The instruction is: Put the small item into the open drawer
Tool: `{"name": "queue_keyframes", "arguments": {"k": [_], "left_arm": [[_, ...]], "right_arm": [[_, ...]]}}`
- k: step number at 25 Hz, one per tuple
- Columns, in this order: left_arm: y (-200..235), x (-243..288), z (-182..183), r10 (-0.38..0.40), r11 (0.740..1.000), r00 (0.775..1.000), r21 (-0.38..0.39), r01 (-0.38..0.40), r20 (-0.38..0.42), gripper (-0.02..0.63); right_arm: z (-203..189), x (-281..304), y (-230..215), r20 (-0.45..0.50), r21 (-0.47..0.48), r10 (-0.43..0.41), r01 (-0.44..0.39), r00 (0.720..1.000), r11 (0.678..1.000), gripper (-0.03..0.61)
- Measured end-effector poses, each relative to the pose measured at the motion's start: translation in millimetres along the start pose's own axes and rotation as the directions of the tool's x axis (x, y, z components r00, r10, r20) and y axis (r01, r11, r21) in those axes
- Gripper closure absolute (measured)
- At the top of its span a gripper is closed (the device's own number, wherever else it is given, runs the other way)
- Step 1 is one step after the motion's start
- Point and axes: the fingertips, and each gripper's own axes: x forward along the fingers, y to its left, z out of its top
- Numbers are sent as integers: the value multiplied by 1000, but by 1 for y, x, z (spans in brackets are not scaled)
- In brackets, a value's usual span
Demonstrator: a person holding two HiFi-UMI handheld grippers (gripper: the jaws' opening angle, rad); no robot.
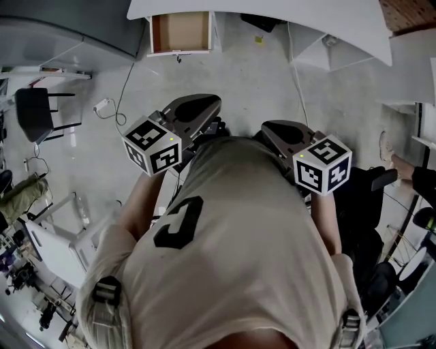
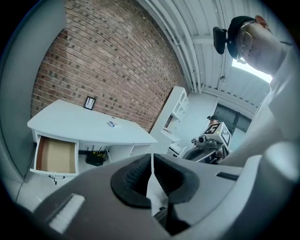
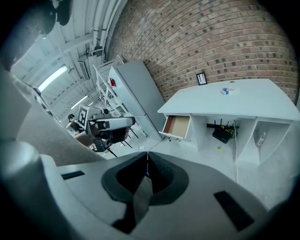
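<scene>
The white desk (image 1: 272, 17) stands ahead, with its open drawer (image 1: 180, 32) pulled out and showing a bare brown bottom. In the left gripper view the drawer (image 2: 56, 155) is at the desk's left end, and a small blue-and-white item (image 2: 112, 124) lies on the desktop. The right gripper view shows the same small item (image 3: 228, 90) and drawer (image 3: 178, 125). Both grippers are held up by the person's chest, far from the desk. My left gripper (image 1: 212, 102) (image 2: 151, 161) is shut and holds nothing. My right gripper (image 1: 271, 128) (image 3: 146, 161) is likewise shut and holds nothing.
A small picture frame (image 2: 90, 102) stands at the desk's back edge against the brick wall. A black router (image 3: 221, 133) sits under the desk. A black chair (image 1: 34, 112) and a floor cable (image 1: 112, 112) are at the left, with white shelving (image 2: 176, 110) to the side.
</scene>
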Motion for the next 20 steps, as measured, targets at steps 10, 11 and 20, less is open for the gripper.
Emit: {"name": "queue_keyframes", "arguments": {"k": [10, 11, 20], "left_arm": [[-19, 37, 4, 4, 1000, 1000, 4, -4, -15, 598], [-21, 40, -1, 8, 1000, 1000, -9, -8, -26, 598], [-73, 109, -20, -40, 994, 985, 91, 56, -165, 598]], "right_arm": [[1, -18, -26, 35, 3, 29, -29, 999, 1000, 574], [-2, -19, -26, 36, 9, 36, -36, 999, 999, 574], [-13, -56, -64, 59, 42, 41, -43, 997, 998, 572]]}}
